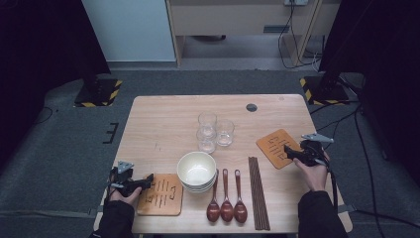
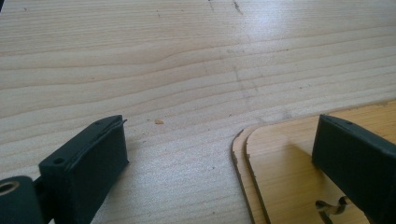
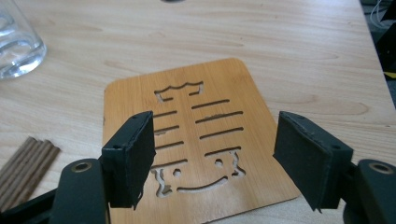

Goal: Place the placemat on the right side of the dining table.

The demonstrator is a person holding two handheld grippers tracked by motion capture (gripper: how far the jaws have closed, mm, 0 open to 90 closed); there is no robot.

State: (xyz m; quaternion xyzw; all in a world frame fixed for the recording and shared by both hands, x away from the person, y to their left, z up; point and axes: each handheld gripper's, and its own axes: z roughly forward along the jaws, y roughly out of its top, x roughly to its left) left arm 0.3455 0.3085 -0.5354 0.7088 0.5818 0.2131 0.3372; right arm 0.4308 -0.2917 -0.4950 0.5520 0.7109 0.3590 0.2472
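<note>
A wooden mat point(image 1: 276, 147) with cut-out slots lies flat at the right of the table point(image 1: 163, 114). My right gripper point(image 1: 288, 151) hovers over the near edge of this mat point(image 3: 187, 93). The right gripper point(image 3: 215, 135) is open, with nothing between its pads. A second wooden mat point(image 1: 161, 194) lies at the front left. My left gripper point(image 1: 147, 179) rests at its left edge. The left gripper point(image 2: 219, 135) is open; one jaw stands over bare wood and the other over the mat point(image 2: 289, 172), whose edge shows two layers.
A stack of white bowls point(image 1: 196, 171) sits at the centre front. Three brown spoons point(image 1: 226, 198) and several dark chopsticks point(image 1: 258, 193) lie to its right. Three clear glasses point(image 1: 214, 130) stand behind the bowls. One glass point(image 3: 16, 46) and the chopsticks point(image 3: 25, 163) lie left of the right gripper.
</note>
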